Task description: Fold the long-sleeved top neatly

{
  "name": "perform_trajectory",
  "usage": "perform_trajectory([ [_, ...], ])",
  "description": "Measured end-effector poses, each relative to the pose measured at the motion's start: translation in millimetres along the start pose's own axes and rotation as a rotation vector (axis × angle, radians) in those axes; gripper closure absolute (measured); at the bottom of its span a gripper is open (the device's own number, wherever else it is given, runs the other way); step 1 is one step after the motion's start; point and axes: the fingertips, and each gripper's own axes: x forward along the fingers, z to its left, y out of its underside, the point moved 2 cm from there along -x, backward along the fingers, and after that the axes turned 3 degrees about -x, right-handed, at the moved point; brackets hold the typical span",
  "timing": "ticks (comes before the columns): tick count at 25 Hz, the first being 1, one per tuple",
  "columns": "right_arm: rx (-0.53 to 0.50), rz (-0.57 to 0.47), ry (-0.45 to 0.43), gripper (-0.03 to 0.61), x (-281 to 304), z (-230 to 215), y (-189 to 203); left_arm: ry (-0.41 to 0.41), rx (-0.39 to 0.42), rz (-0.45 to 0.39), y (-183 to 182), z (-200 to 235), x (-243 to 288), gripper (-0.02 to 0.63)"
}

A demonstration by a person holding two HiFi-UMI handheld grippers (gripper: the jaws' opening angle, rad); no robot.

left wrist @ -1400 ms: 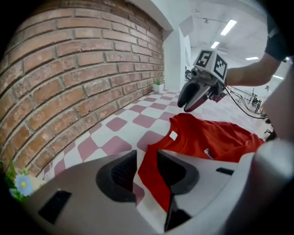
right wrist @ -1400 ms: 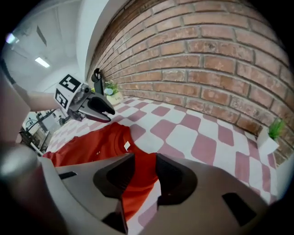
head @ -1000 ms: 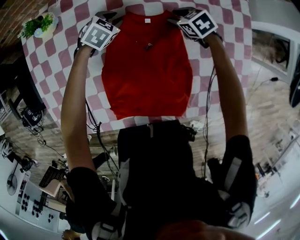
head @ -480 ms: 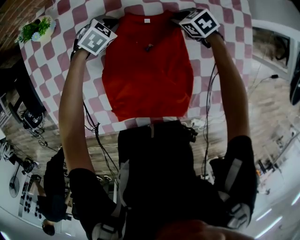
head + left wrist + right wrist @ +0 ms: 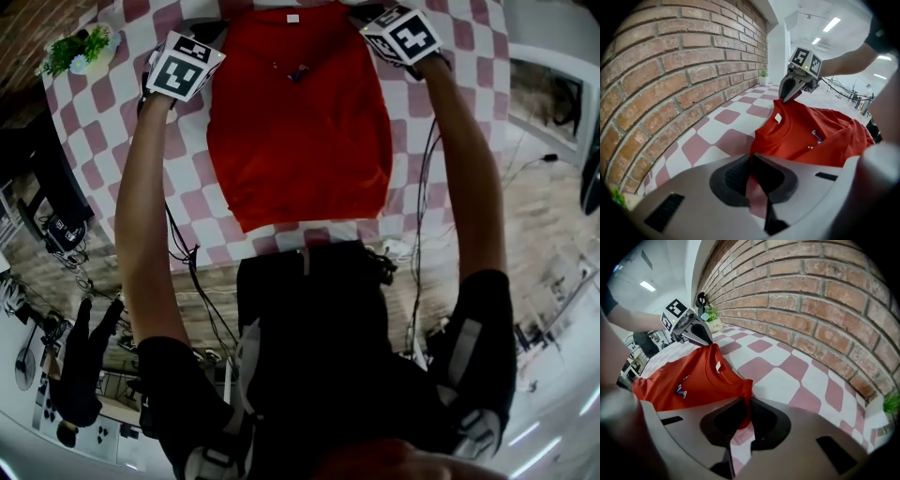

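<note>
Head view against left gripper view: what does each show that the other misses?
Only the head view: the top's lower hem and the marker cube on the left tool. Only the left gripper view: ceiling lights and that tool's pads pinching red cloth. Both: the red long-sleeved top, checkered tablecloth and right tool. Both tools' jaws have just closed on it.

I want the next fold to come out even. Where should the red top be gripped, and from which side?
Take the red top at its two shoulder corners beside the collar, each from its own outer side, angled downward. It lies flat with the collar farthest away, so those corners should lift it evenly. The left gripper and right gripper have just closed on that cloth there.
</note>
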Motion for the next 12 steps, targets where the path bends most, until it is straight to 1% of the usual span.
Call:
perform_trajectory([
  [3,-0.009,-0.045,0.045,0.541,-9.9,-5.0,-15.2,-0.060,0.049,-0.040,-11.2,8.2,-13.2,0.591],
  [6,-0.002,-0.081,0.078,0.543,-25.5,-5.8,-29.7,-0.088,0.094,-0.070,-20.6,13.4,-28.0,0.591],
  [9,-0.023,-0.117,0.139,0.545,-43.5,-6.7,-38.3,-0.122,0.106,-0.119,-30.7,13.9,-45.6,0.591],
  [12,-0.034,-0.151,0.179,0.545,-65.5,3.8,-41.8,-0.147,0.122,-0.156,-35.9,2.6,-68.4,0.591],
])
